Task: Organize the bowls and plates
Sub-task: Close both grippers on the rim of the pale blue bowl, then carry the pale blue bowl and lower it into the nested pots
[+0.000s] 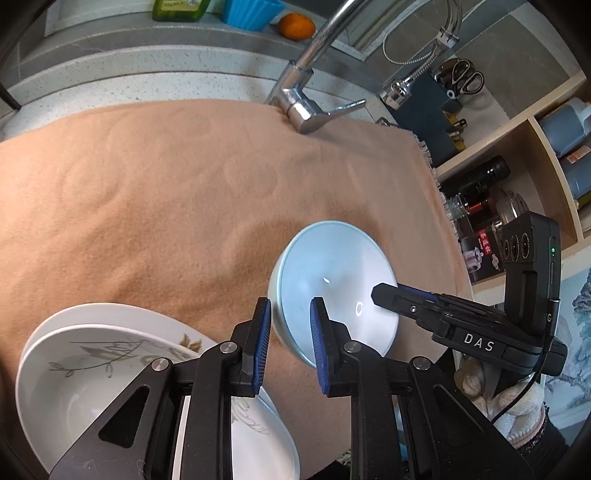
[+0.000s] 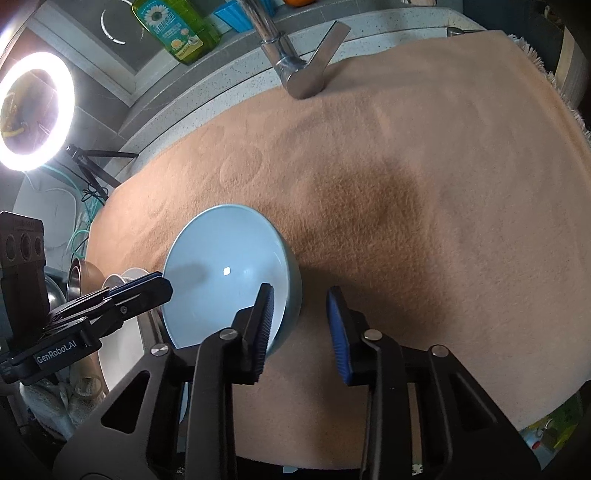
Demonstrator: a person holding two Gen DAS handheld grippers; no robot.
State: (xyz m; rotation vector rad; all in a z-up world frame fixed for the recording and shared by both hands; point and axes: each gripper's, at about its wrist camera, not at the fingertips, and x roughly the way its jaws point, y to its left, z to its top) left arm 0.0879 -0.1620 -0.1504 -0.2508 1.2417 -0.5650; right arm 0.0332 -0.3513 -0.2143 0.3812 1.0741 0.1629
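A light blue bowl hangs tilted above the peach cloth, its opening turned toward the cameras. My left gripper is shut on its left rim, one pad on the outer wall and one inside; the right wrist view shows that gripper at the bowl's left edge. My right gripper straddles the opposite rim. Its left pad lies inside the bowl, and its right pad stands apart from the outer wall with cloth showing between. A stack of white plates with a leaf pattern sits at the lower left.
A chrome faucet rises at the cloth's far edge. Behind it stand a green soap bottle, a blue cup and an orange. A shelf with bottles is on the right. A ring light and a metal bowl are on the left.
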